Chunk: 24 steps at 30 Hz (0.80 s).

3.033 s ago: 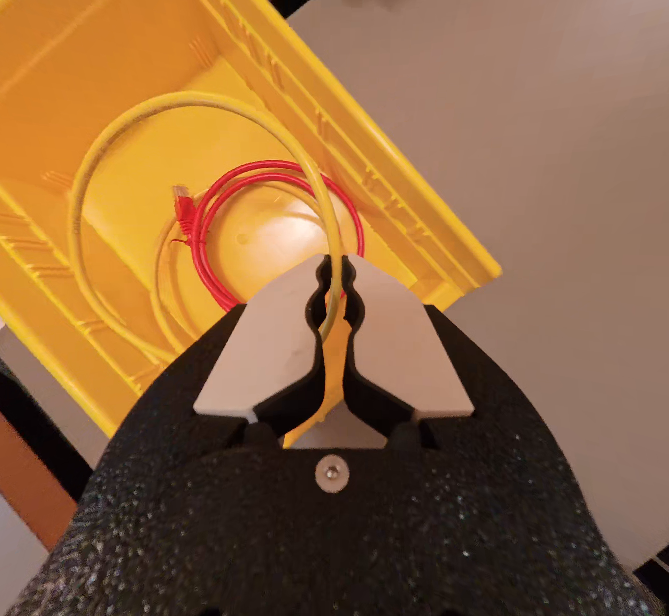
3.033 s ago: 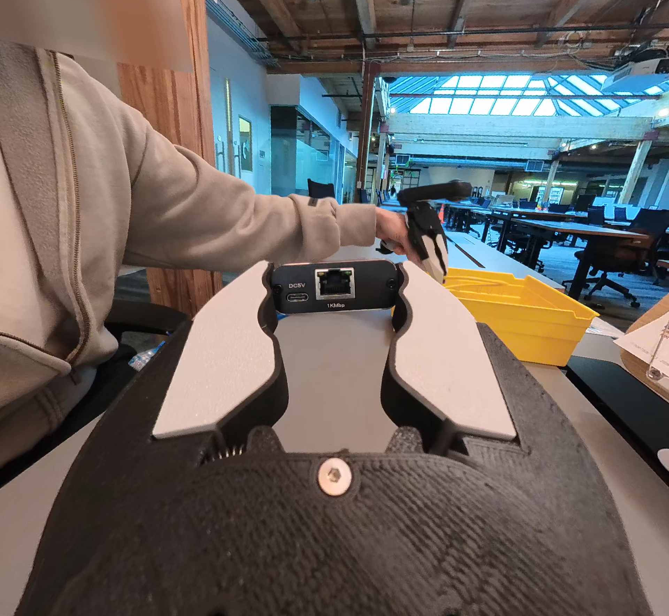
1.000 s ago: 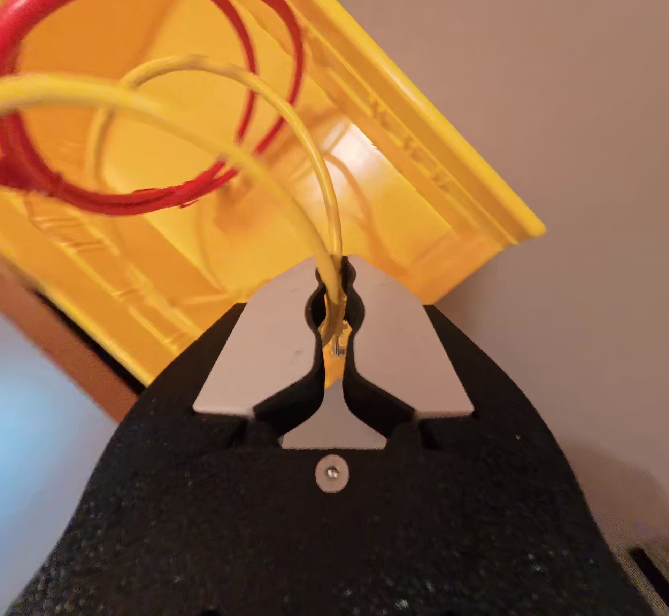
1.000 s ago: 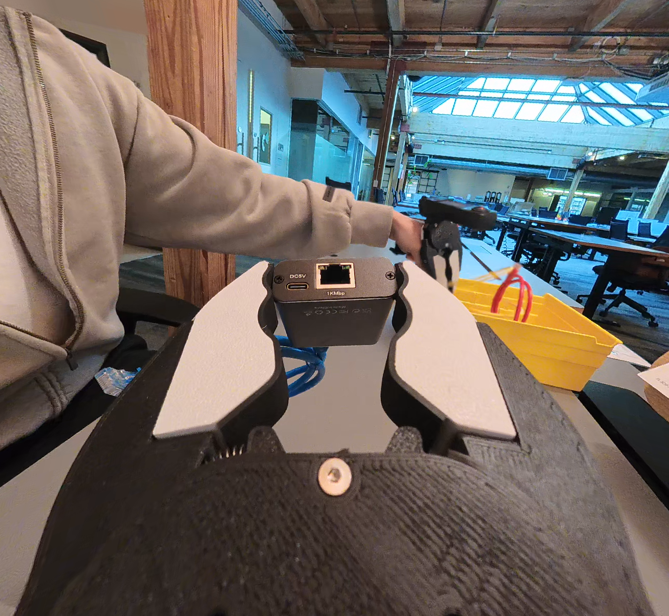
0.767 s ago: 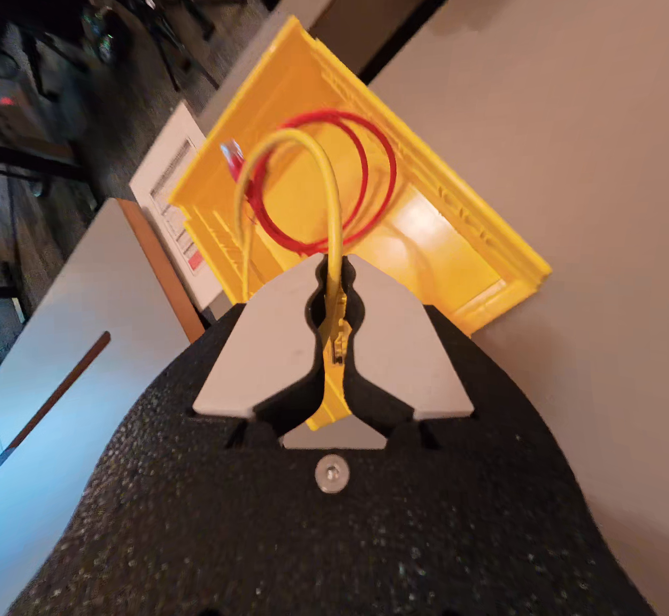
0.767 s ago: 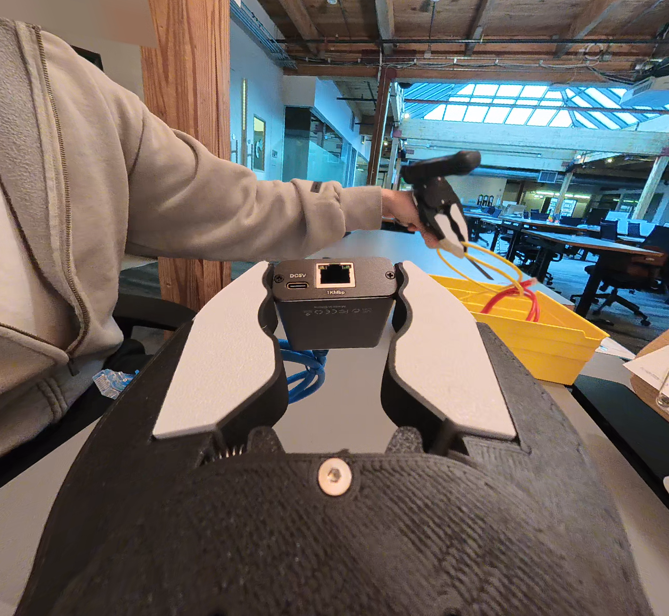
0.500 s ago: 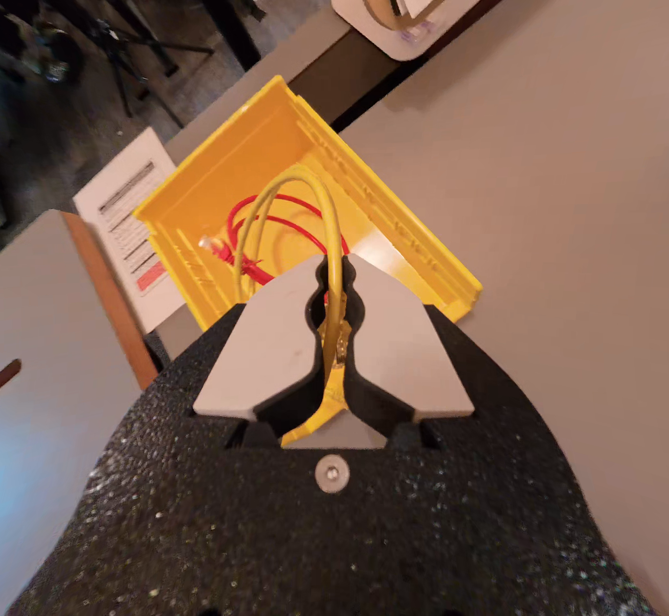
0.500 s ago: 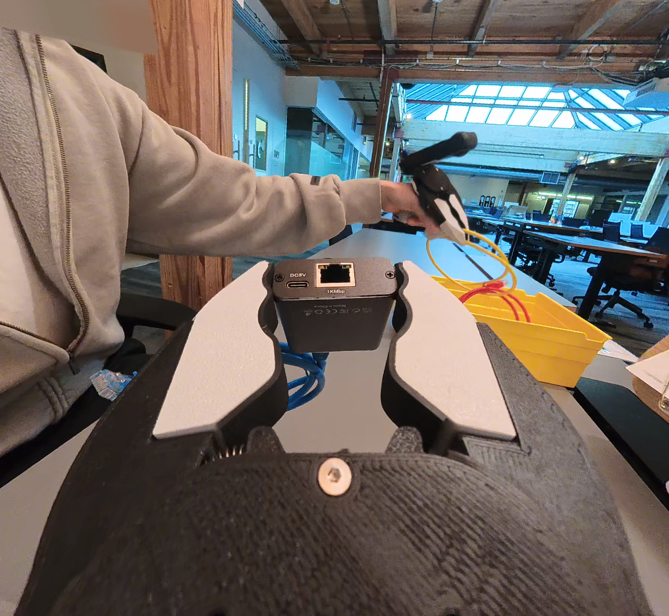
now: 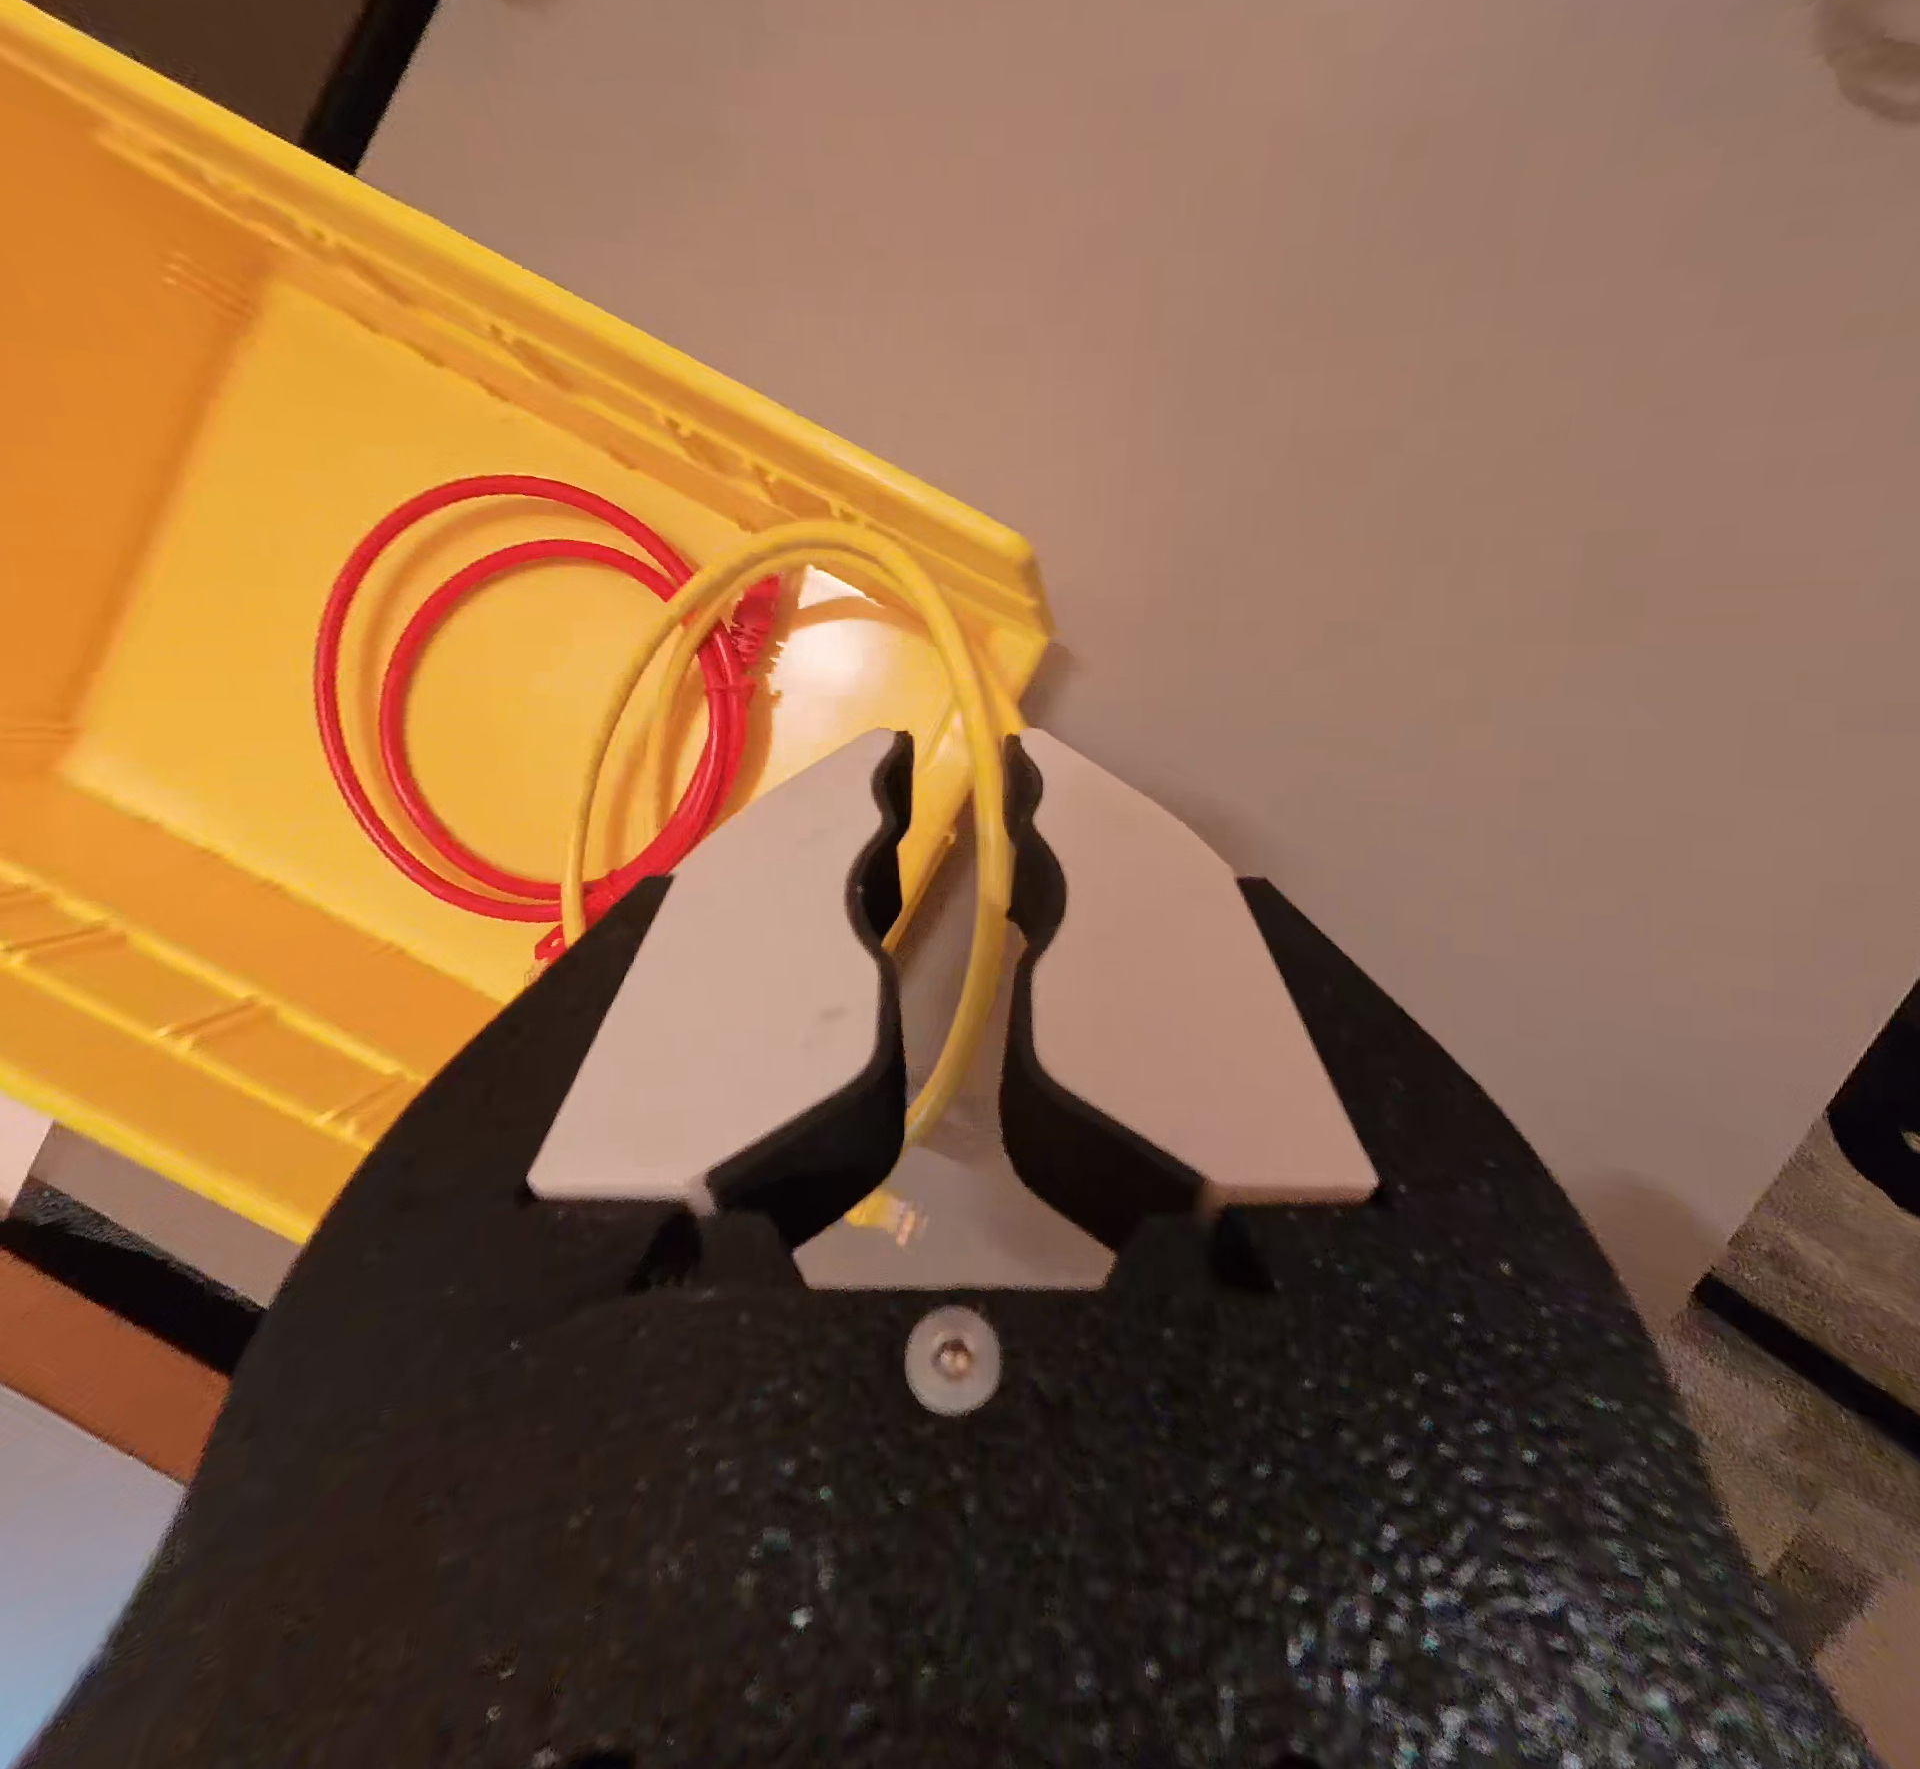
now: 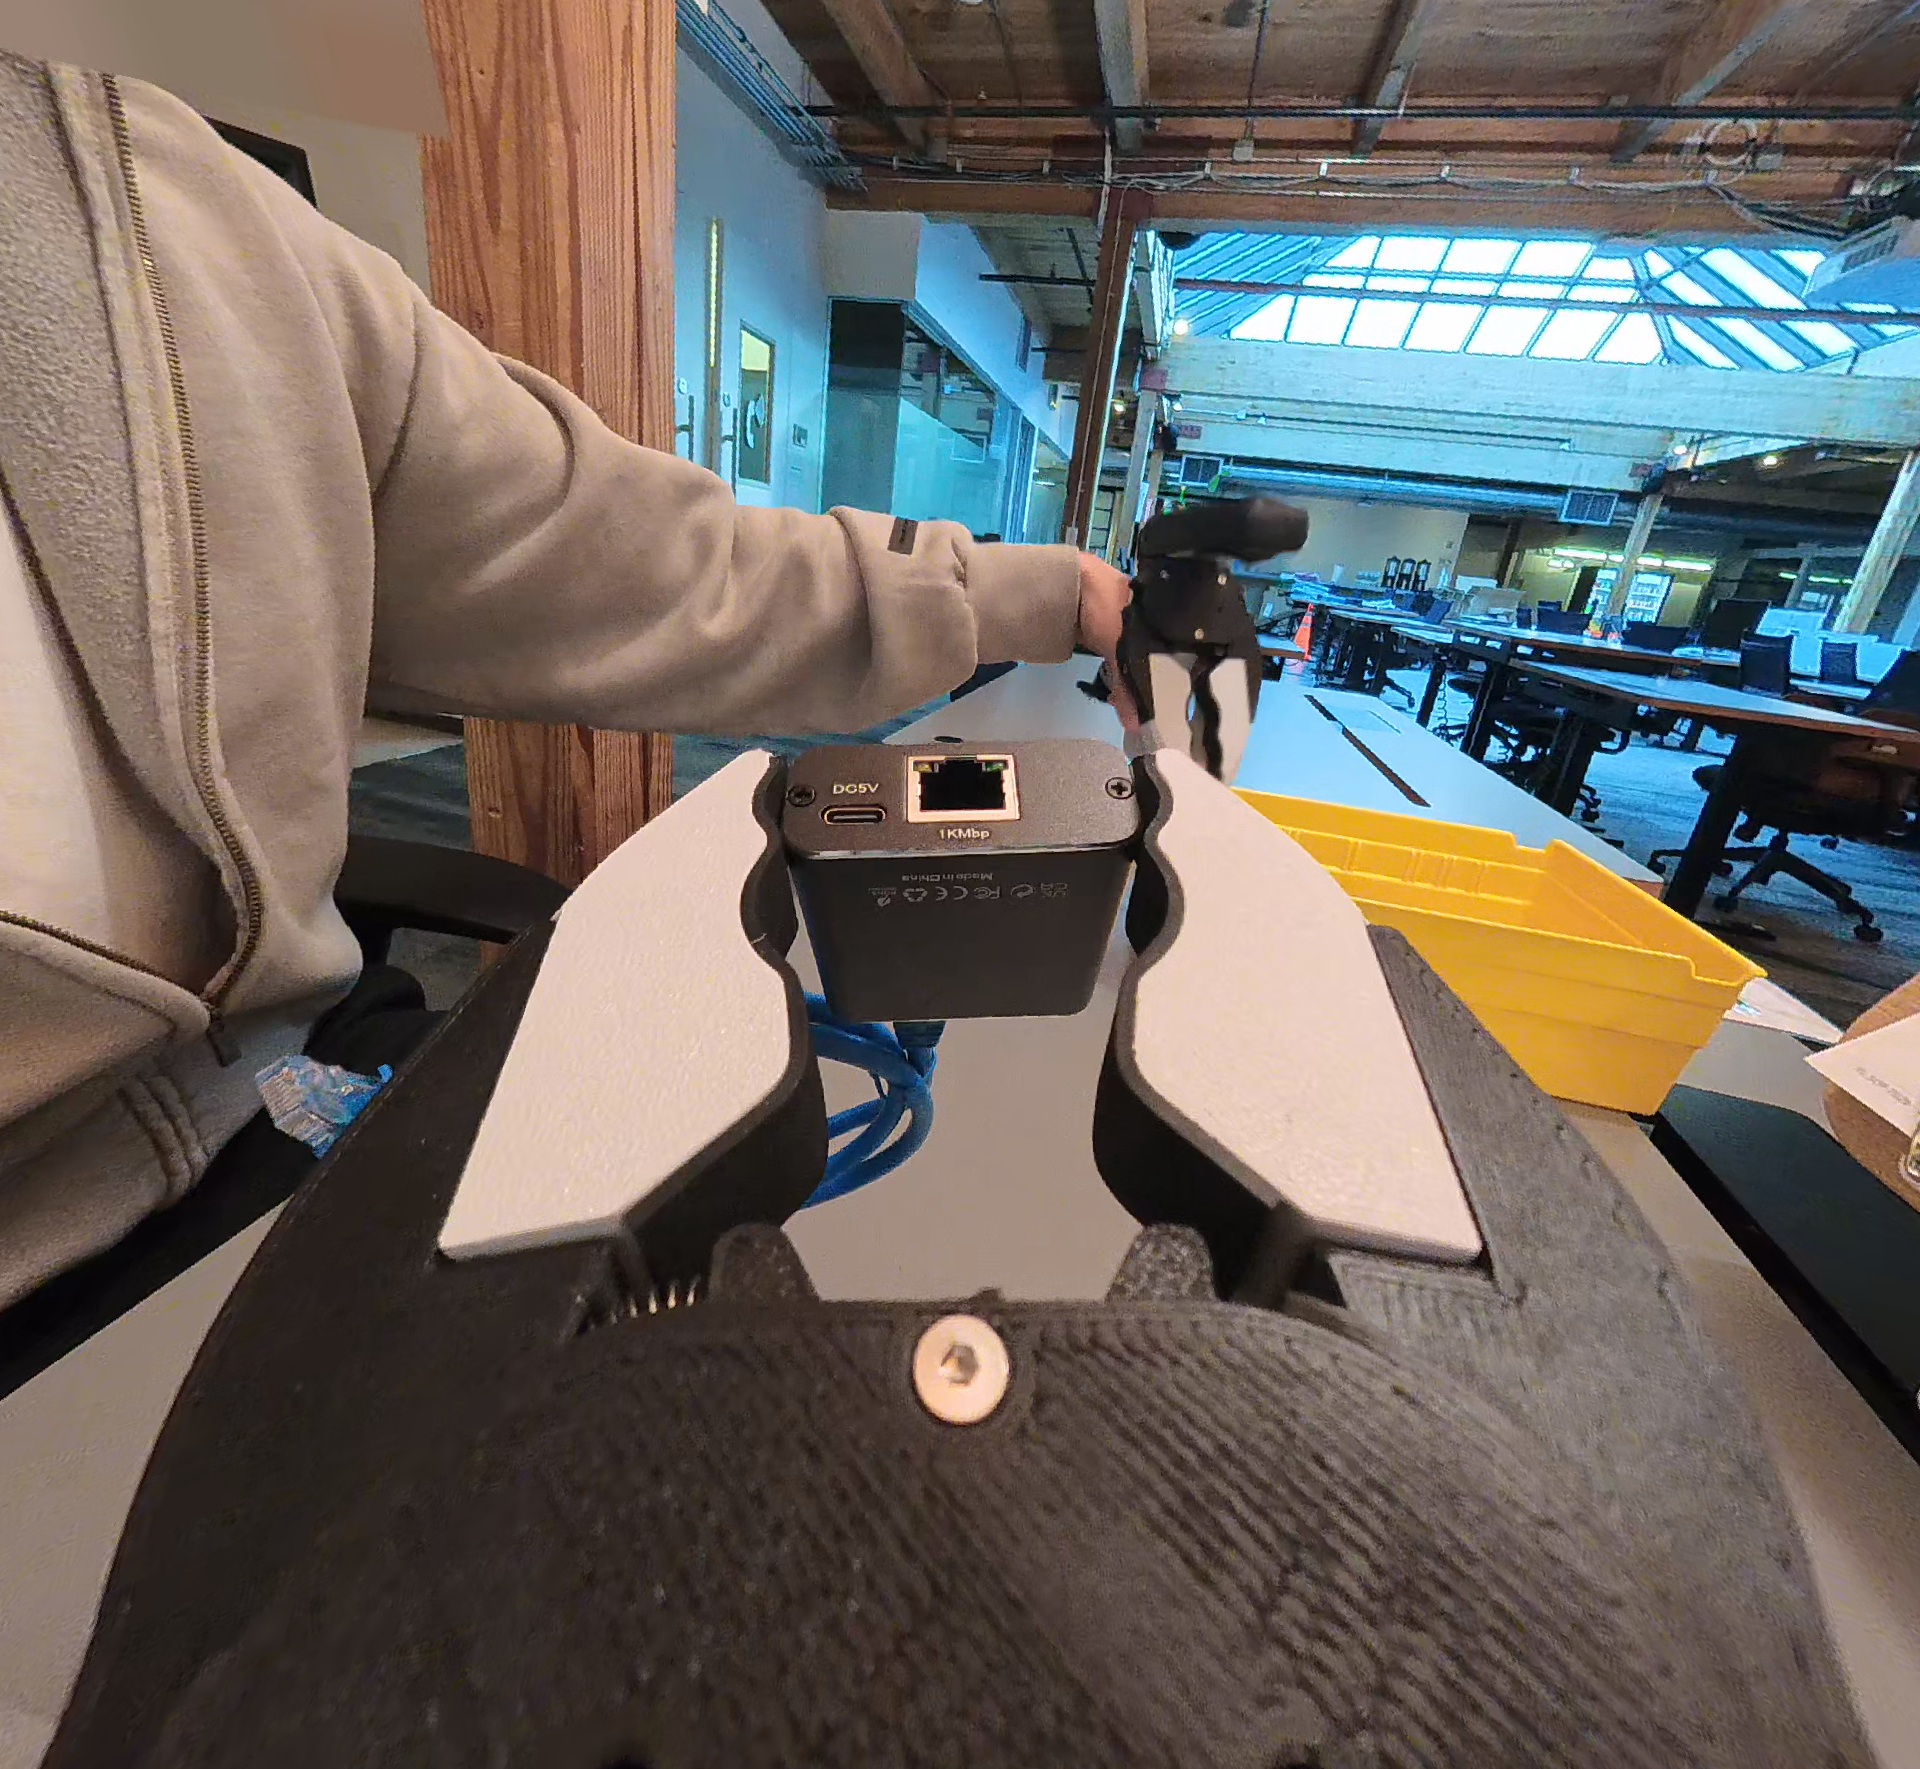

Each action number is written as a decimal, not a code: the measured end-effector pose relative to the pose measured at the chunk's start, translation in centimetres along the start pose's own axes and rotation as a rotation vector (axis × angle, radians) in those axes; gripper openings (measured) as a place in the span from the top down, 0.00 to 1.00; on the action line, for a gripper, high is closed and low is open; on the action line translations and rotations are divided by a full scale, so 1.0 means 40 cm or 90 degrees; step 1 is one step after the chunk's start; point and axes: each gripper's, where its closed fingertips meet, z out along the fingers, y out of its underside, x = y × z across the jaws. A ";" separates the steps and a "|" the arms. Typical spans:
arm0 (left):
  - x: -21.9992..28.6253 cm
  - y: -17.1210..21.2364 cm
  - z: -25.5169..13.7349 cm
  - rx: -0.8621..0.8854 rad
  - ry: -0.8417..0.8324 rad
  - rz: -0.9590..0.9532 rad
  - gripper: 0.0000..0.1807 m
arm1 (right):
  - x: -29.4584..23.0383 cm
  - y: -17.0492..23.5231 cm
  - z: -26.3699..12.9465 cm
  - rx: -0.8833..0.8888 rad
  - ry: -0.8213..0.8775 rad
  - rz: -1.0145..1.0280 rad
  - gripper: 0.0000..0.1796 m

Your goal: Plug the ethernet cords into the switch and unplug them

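Observation:
My left gripper (image 9: 956, 743) hangs over the near corner of the yellow bin (image 9: 156, 369). Its jaws stand slightly apart. The yellow ethernet cord (image 9: 982, 846) runs loosely between them, and its plug (image 9: 888, 1220) hangs low near the palm. A coiled red ethernet cord (image 9: 353, 732) lies on the bin floor. My right gripper (image 10: 961, 769) is shut on the black switch (image 10: 961, 930) and holds it above the table, with an empty port facing away from me. A blue cord (image 10: 883, 1096) hangs from the switch's rear. The left gripper also shows in the right wrist view (image 10: 1195, 711), above the bin (image 10: 1507, 971).
The grey table (image 9: 1351, 369) stretches right of the bin. A person's grey sleeve (image 10: 520, 576) reaches across at the left. A blue plug (image 10: 312, 1091) dangles by the person's lap. A cardboard piece with papers (image 10: 1870, 1096) sits at the far right.
The left gripper came down toward the bin and its jaws parted, so the yellow cord is no longer pinched. The red cord lies back in the bin. The right gripper stayed put with the switch.

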 end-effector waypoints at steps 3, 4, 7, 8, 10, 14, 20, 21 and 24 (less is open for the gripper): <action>-0.006 -0.047 -0.036 0.082 0.017 -0.032 0.91 | 0.002 0.003 -0.001 -0.002 0.002 0.001 0.65; -0.008 -0.064 -0.050 0.116 0.025 -0.044 0.89 | 0.003 0.004 -0.002 -0.003 0.003 0.001 0.65; -0.079 -0.056 -0.059 0.123 -0.049 -0.102 0.77 | 0.005 0.005 -0.006 -0.002 0.005 0.003 0.65; -0.116 -0.025 -0.048 0.079 -0.098 -0.123 0.74 | 0.006 0.004 -0.007 -0.001 0.006 0.003 0.65; -0.173 0.052 -0.019 -0.034 -0.179 -0.130 0.73 | 0.007 0.006 -0.008 -0.001 0.006 0.005 0.65; -0.208 0.120 0.053 -0.150 -0.229 -0.019 0.76 | 0.010 0.012 -0.009 -0.007 0.009 0.007 0.65; -0.215 0.185 0.143 -0.264 -0.192 0.090 0.81 | 0.020 0.023 -0.019 -0.008 0.018 0.016 0.65; -0.221 0.192 0.153 -0.275 -0.191 0.092 0.82 | 0.021 0.024 -0.021 -0.008 0.019 0.017 0.65; -0.221 0.172 0.198 -0.237 -0.186 0.119 0.82 | 0.025 0.028 -0.025 -0.009 0.023 0.020 0.65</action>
